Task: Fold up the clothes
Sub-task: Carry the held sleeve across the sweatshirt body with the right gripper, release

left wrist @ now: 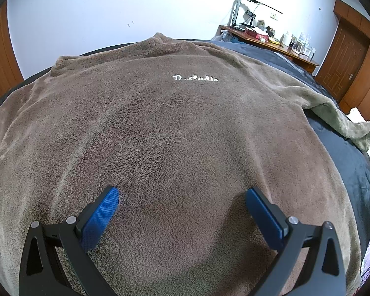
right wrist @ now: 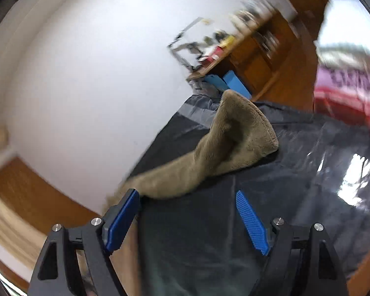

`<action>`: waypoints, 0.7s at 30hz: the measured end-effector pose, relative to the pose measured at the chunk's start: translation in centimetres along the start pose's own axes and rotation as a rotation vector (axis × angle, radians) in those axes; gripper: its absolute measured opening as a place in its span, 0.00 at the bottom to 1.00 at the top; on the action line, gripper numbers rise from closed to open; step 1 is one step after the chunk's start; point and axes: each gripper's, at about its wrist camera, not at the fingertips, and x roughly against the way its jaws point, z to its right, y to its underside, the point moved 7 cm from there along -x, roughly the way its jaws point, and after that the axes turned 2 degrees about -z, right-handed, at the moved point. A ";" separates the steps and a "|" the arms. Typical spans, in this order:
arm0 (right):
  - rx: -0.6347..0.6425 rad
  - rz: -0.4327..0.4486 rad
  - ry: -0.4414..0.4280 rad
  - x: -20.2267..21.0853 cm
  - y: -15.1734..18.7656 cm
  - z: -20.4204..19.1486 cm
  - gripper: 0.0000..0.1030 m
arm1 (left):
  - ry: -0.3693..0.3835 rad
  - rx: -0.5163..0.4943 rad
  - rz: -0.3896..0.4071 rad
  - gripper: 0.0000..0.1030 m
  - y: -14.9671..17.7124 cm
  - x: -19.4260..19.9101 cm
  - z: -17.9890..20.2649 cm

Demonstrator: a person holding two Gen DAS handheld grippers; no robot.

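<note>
A brown fleece sweater (left wrist: 160, 123) with white lettering (left wrist: 195, 78) lies spread flat on a dark bed cover (left wrist: 345, 162). My left gripper (left wrist: 182, 194) hovers just over its lower body, open, with nothing between the blue pads (left wrist: 101, 217). One sleeve (left wrist: 333, 113) stretches out to the right, its cuff near the bed's edge. In the tilted, blurred right wrist view, that sleeve (right wrist: 222, 153) lies crumpled on the dark cover (right wrist: 209, 234) ahead of my right gripper (right wrist: 187, 194). The right gripper is open and empty, its left pad (right wrist: 122, 222) close beside the sleeve.
A wooden desk (left wrist: 271, 42) with a lamp, kettle and small items stands against the white wall beyond the bed. A wooden door (left wrist: 340, 61) is at the right. Shiny plastic (right wrist: 345, 172) and red-pink bedding (right wrist: 345, 93) lie to the right of the sleeve.
</note>
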 end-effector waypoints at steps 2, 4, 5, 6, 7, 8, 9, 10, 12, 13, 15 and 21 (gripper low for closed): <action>-0.044 -0.002 0.008 -0.7 -1.0 -0.2 0.80 | -0.003 -0.003 -0.001 1.00 0.0 0.0 0.0; -0.075 -0.005 0.036 -1.8 -1.8 -0.1 0.80 | -0.007 -0.005 -0.002 1.00 0.0 -0.1 0.0; -0.095 -0.006 0.046 -2.5 -2.2 0.0 0.80 | -0.008 -0.006 -0.003 1.00 0.0 -0.1 0.1; -0.114 -0.007 0.056 -3.2 -2.5 0.1 0.80 | -0.009 -0.007 -0.003 1.00 0.0 -0.1 0.1; -0.134 -0.008 0.066 -3.9 -2.9 0.3 0.80 | -0.010 -0.008 -0.003 1.00 0.0 -0.1 0.1; -0.154 -0.009 0.076 -4.6 -3.3 0.4 0.80 | -0.011 -0.009 -0.004 1.00 0.0 -0.1 0.1; -0.173 -0.010 0.086 -5.3 -3.6 0.5 0.80 | -0.012 -0.010 -0.004 1.00 0.0 -0.1 0.1; -0.176 -0.009 0.102 -6.2 -4.1 0.6 0.80 | -0.013 -0.011 -0.004 1.00 0.0 -0.1 0.1; -0.173 -0.006 0.149 -8.1 -5.1 1.1 0.80 | -0.013 -0.014 -0.005 1.00 0.0 -0.1 0.1; -0.178 -0.005 0.182 -8.8 -5.5 1.6 0.80 | -0.013 -0.015 -0.005 1.00 0.0 -0.1 0.1; -0.209 -0.014 0.248 -10.1 -5.8 2.8 0.80 | -0.013 -0.017 -0.006 1.00 0.0 -0.1 0.1; -0.124 -0.016 0.395 -11.9 -6.3 4.1 0.58 | -0.014 -0.024 -0.008 1.00 0.1 -0.1 0.2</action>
